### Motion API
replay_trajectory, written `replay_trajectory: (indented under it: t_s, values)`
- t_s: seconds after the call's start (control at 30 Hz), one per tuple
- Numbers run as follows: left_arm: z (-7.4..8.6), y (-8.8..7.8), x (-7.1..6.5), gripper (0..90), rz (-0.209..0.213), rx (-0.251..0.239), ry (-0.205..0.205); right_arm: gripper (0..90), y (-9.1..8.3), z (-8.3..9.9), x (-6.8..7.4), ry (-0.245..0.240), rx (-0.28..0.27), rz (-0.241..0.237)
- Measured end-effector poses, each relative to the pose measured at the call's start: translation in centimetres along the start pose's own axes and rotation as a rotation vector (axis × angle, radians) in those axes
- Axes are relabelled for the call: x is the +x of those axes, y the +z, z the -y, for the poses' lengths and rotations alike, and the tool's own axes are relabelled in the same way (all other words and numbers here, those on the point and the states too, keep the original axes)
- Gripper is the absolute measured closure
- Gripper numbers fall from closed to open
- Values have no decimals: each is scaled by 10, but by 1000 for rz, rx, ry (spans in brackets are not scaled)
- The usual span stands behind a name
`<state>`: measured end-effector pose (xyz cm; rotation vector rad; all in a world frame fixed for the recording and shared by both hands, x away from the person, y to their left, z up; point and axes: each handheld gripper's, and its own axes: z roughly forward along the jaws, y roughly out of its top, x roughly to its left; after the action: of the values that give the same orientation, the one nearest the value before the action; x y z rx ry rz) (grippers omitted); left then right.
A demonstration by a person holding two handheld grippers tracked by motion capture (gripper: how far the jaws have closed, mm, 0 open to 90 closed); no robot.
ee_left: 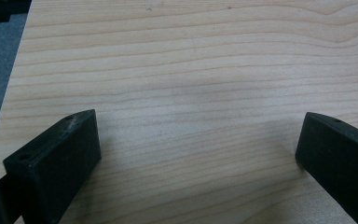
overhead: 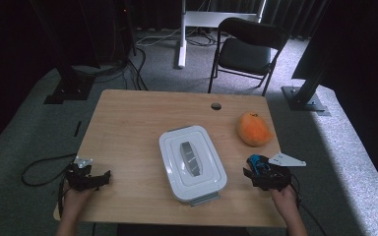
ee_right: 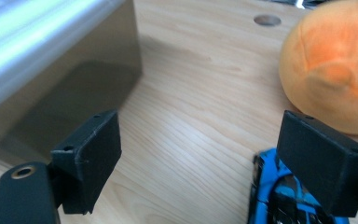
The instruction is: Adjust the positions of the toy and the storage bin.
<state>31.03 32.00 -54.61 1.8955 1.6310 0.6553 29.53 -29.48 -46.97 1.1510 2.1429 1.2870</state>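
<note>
The right gripper (overhead: 257,169) rests near the table's right front edge with its jaws spread wide, one of them just over a small blue toy car (overhead: 257,162); an orange plush fruit (overhead: 253,129) lies just beyond it and a white lidded container (overhead: 192,162) sits to its left. The left gripper (overhead: 96,178), jaws also wide apart and holding nothing, sits over bare wood at the front left. The light wooden table (overhead: 128,123) stands on grey carpet, with a black folding chair (overhead: 246,46) behind it and dark curtains around.

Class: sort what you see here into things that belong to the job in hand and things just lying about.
In the job:
box, lid on
orange plush
blue toy
left gripper
right gripper

Lying about:
chair
floor cables
</note>
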Motion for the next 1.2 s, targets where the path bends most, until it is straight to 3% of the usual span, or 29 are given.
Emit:
replay_trajectory:
  t_s: [0.2, 0.3, 0.47, 0.73, 0.97, 1.2]
  values:
    - [0, 0, -1, 3, -7, -1, -11, 122, -11, -20, 13, 16, -33, -36]
    - [0, 0, -1, 3, -7, -1, -11, 121, -10, -32, 23, 1, 0, -10]
    - [0, 0, -1, 3, -7, -1, -11, 120, -8, -47, 35, -3, 4, -78]
    - [0, 0, -1, 2, 1, -1, -1, 120, 1, -68, 55, -29, -11, -113]
    - [0, 0, -2, 3, 7, -1, 5, 120, 20, -88, 80, -40, 6, -151]
    - [0, 0, -2, 3, 9, 2, 8, 121, 42, -105, 106, -63, 71, -205]
